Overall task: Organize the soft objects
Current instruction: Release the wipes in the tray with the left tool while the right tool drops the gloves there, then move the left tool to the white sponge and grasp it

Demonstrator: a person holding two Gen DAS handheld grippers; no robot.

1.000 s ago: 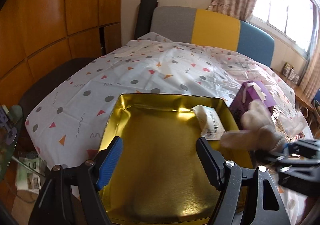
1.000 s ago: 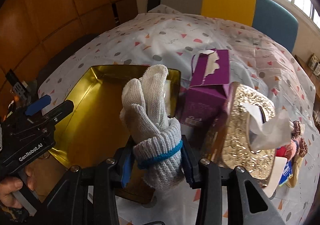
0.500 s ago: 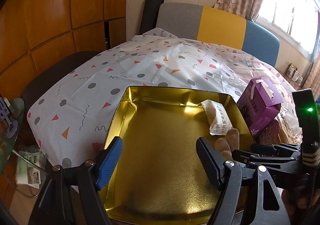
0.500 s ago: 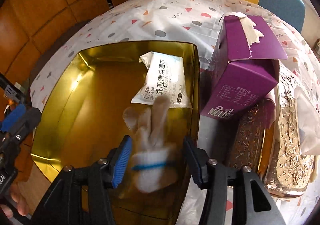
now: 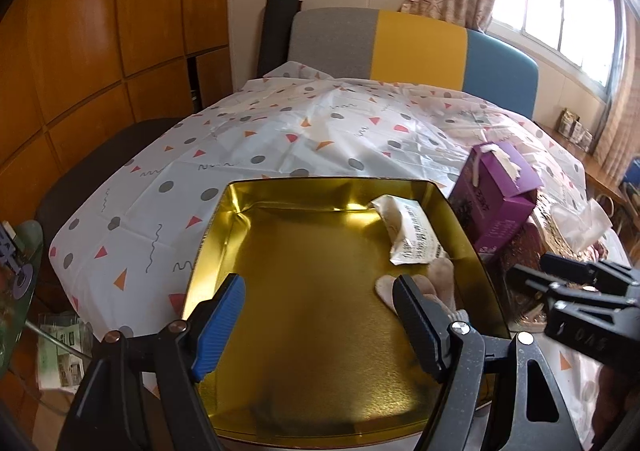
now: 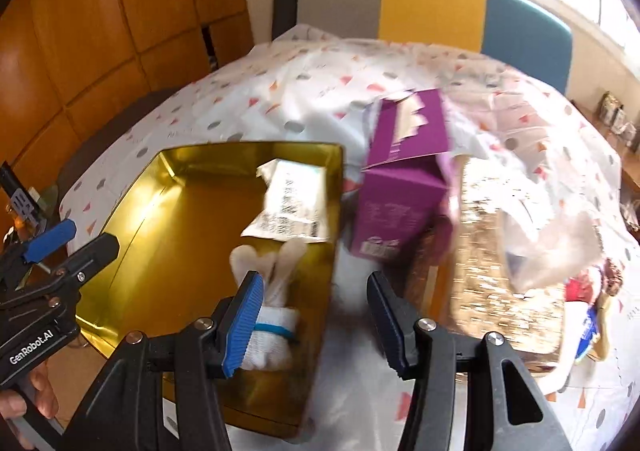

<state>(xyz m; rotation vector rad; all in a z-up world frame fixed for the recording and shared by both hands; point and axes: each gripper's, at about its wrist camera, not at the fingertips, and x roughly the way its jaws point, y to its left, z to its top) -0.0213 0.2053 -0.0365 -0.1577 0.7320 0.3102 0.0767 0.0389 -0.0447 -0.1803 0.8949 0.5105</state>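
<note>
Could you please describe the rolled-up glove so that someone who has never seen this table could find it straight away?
Look for the shallow gold tin on the patterned tablecloth, left of the purple carton. Inside it, along the wall nearest that carton, lies the glove, just in front of a white printed packet. It is knitted and off-white, rolled into a bundle with a blue band, fingers pointing towards the packet.
</note>
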